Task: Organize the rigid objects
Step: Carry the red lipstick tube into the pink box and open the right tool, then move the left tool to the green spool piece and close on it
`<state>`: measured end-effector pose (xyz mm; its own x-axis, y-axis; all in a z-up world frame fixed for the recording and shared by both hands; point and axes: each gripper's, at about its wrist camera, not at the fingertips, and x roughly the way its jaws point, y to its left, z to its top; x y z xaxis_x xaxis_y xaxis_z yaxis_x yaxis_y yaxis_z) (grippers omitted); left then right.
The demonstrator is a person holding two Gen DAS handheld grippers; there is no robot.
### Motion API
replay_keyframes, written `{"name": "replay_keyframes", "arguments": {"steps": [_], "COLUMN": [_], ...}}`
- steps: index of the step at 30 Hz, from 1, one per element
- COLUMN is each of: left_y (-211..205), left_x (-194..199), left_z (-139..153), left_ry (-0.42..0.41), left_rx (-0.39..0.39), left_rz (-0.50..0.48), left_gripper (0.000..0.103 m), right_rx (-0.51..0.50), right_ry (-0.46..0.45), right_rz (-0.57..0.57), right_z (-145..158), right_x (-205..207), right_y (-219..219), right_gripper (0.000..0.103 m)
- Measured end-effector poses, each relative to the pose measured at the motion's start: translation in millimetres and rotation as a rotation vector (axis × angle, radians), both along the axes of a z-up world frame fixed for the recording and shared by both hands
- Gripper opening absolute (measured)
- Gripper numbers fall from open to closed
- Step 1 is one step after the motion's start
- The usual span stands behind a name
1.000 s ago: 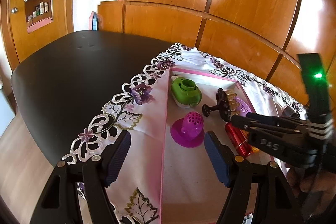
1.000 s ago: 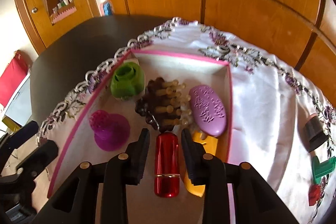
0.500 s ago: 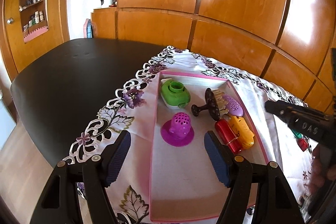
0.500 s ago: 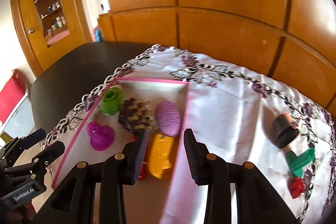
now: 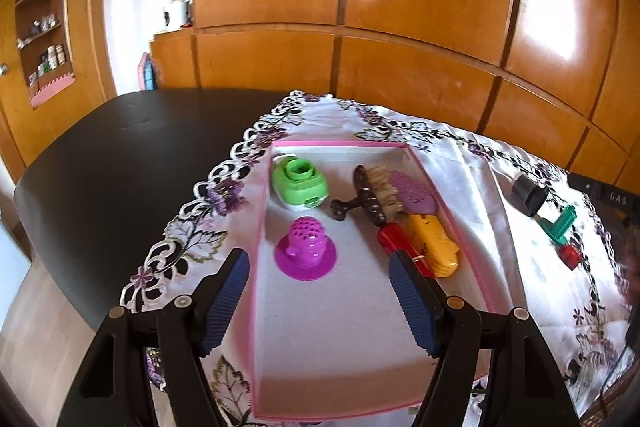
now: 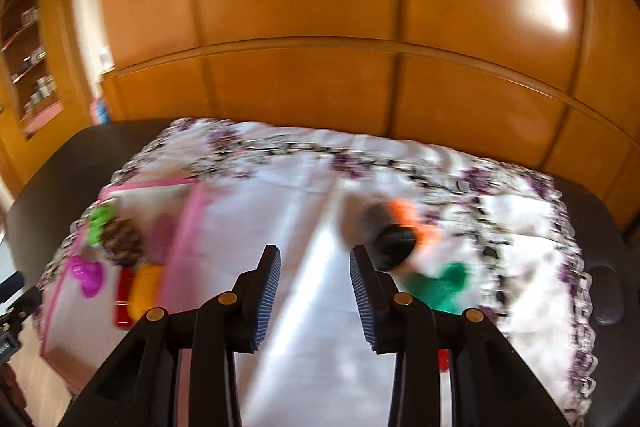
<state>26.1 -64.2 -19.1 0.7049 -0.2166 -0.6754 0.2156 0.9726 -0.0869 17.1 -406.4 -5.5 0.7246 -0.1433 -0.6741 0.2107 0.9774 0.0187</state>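
Since 1 second ago the right gripper [image 6: 314, 291] has left the red tube [image 5: 402, 247] in the tray [image 5: 460, 227] and swung right, jaws apart and empty, toward the black cap [image 6: 390, 237]; the left gripper [image 5: 318, 291] hangs released over the tray. 6 items sit in the tray; about 3 remain on the cloth [image 5: 528, 267] to its right.

The left gripper [image 5: 318, 285] points downward, its blue-padded fingers [image 5: 226, 293] spread wide with nothing between them. The right gripper [image 6: 314, 291] also tilts down, its fingers [image 6: 266, 287] parted more narrowly and empty.
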Motion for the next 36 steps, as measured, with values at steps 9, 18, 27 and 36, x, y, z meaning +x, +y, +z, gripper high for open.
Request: {"name": "replay_keyframes", "arguments": {"steps": [9, 18, 27, 36], "left_y": [-36, -84, -135, -187], "left_x": [0, 3, 7, 9], "left_z": [7, 14, 13, 4], "left_ry": [-0.017, -0.025, 0.013, 0.1], "left_rx": [0.044, 0.065, 0.07, 0.041], "left_rz": [-0.078, -0.179, -0.291, -0.431], "left_gripper": [0.073, 0.073, 0.073, 0.073], "right_rx": [0.052, 0.211, 0.286, 0.36], "right_ry": [0.004, 0.029, 0.016, -0.019], "right_rz": [-0.316, -0.404, -0.459, -0.526], "right_z": [-20, -27, -29, -28], "right_x": [-27, -32, -40, -53], "right_y": [-106, -138, -148, -165], "right_gripper": [0.036, 0.036, 0.04, 0.041]}}
